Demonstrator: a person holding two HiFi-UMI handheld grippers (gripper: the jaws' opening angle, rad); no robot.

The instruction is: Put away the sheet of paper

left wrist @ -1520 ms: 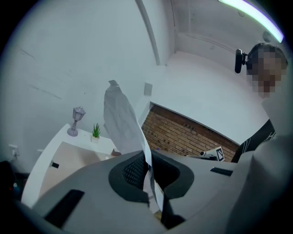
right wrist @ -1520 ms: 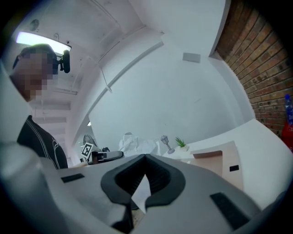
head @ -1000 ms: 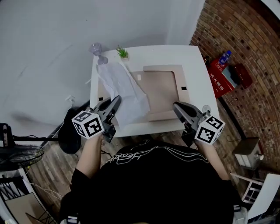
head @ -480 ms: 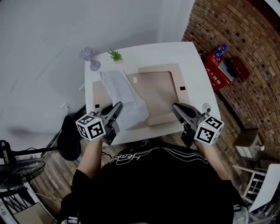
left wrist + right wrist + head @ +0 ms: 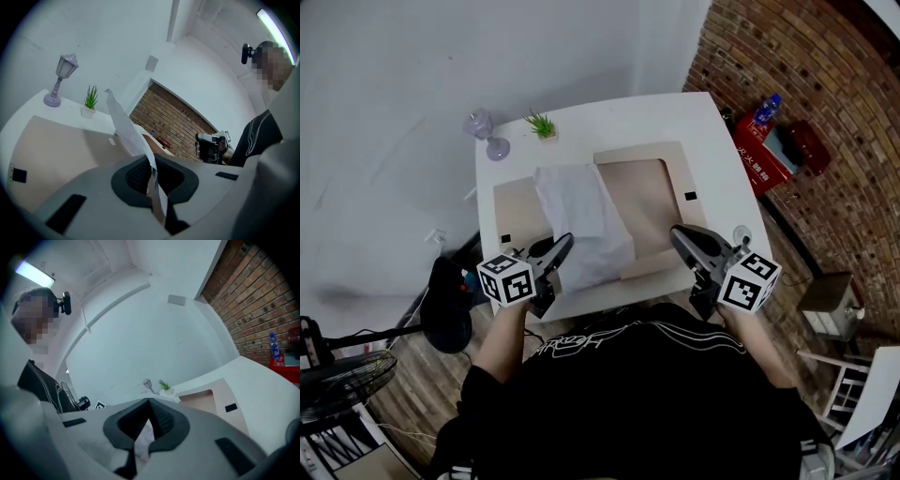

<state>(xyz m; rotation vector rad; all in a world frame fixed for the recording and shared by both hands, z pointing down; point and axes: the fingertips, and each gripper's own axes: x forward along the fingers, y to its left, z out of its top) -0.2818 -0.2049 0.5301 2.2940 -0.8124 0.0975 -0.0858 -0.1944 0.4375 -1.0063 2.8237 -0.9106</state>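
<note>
A white sheet of paper (image 5: 581, 220) hangs over an open beige folder (image 5: 652, 192) on the white table (image 5: 712, 141). My left gripper (image 5: 565, 242) is shut on the sheet's near edge, at the table's front left. In the left gripper view the paper (image 5: 126, 131) rises as a crumpled strip from between the shut jaws of the left gripper (image 5: 151, 161). My right gripper (image 5: 677, 232) is shut with nothing in it, just above the folder's near right corner. In the right gripper view the jaws of the right gripper (image 5: 149, 400) meet, and the paper (image 5: 143, 441) shows behind them.
A small purple lamp (image 5: 483, 131) and a potted plant (image 5: 541, 124) stand at the table's far left corner. A red box (image 5: 766, 155) and a bottle (image 5: 766, 105) sit on the floor by the brick wall. A fan (image 5: 337, 375) stands at lower left.
The left gripper has drawn the paper toward the table's front and rightward. The sheet now lies more squarely over the folder's middle. The right gripper has barely moved.
</note>
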